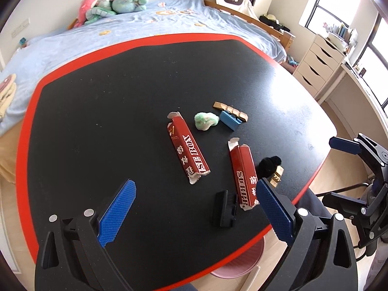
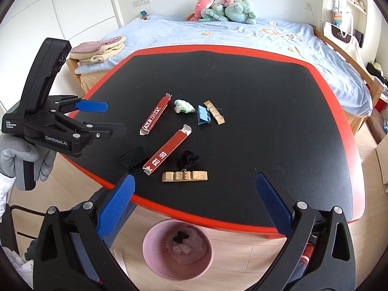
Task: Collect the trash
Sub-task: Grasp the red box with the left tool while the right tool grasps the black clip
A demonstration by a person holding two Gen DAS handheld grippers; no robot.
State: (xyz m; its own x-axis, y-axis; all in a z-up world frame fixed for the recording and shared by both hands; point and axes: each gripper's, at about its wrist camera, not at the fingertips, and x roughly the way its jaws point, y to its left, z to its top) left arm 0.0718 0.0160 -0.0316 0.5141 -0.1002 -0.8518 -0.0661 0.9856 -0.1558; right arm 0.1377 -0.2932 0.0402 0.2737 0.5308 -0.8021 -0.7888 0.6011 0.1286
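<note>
Two torn red cartons lie on the black table (image 2: 266, 101): one at mid-table (image 1: 188, 149) (image 2: 155, 117), one nearer the front edge (image 1: 243, 175) (image 2: 167, 152). A crumpled green-white wad (image 1: 206, 120) (image 2: 183, 106) lies behind them. A pink bin (image 2: 178, 249) (image 1: 236, 262) stands on the floor below the front edge, with some scraps inside. My left gripper (image 1: 195, 208) (image 2: 111, 117) is open and empty over the table's front left part. My right gripper (image 2: 194, 201) (image 1: 339, 169) is open and empty above the front edge and the bin.
A blue clip (image 1: 230, 119) (image 2: 203, 114), two notched wooden blocks (image 2: 184, 176) (image 2: 214, 112), a black fuzzy ball (image 2: 188, 160) (image 1: 268, 166) and a small black block (image 1: 224, 208) (image 2: 134, 156) also lie on the table. A bed (image 2: 242, 36) stands behind, drawers (image 1: 317, 65) to the right.
</note>
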